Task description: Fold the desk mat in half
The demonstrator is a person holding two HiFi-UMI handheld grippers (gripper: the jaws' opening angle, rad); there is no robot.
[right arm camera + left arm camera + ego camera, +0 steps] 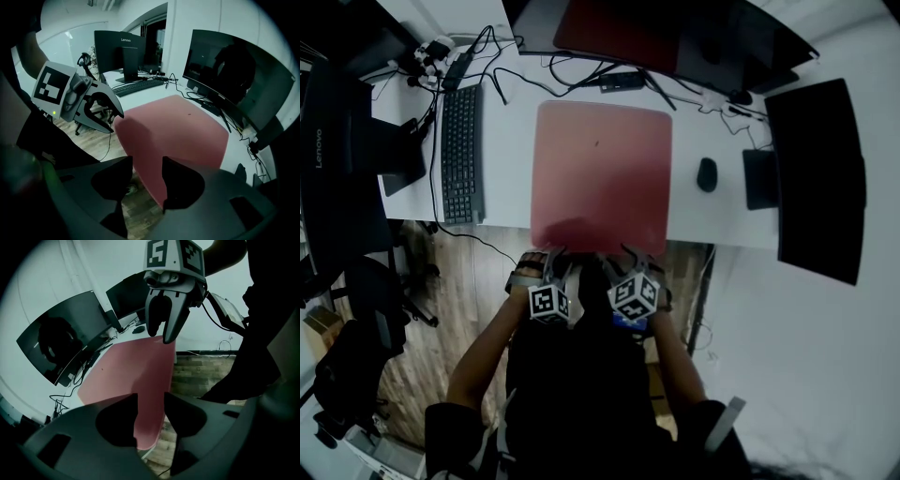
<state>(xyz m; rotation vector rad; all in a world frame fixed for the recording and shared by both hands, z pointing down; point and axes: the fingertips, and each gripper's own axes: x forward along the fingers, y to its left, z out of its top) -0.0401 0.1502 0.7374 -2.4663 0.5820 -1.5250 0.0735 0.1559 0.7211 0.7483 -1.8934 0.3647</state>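
Head view: my left gripper [557, 262] and right gripper [621, 262] hang with jaws apart, holding nothing, at the near edge of the pink desk mat [602, 164], seemingly not touching it; the mat lies flat on the white desk [508, 141].

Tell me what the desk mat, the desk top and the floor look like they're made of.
Desk mat: probably faux leather or soft plastic; smooth matte pink, thin edge, rounded corners.
Desk top: likely laminate; plain, even white.
Floor: wood or wood-look planks; brown grain and board seams.
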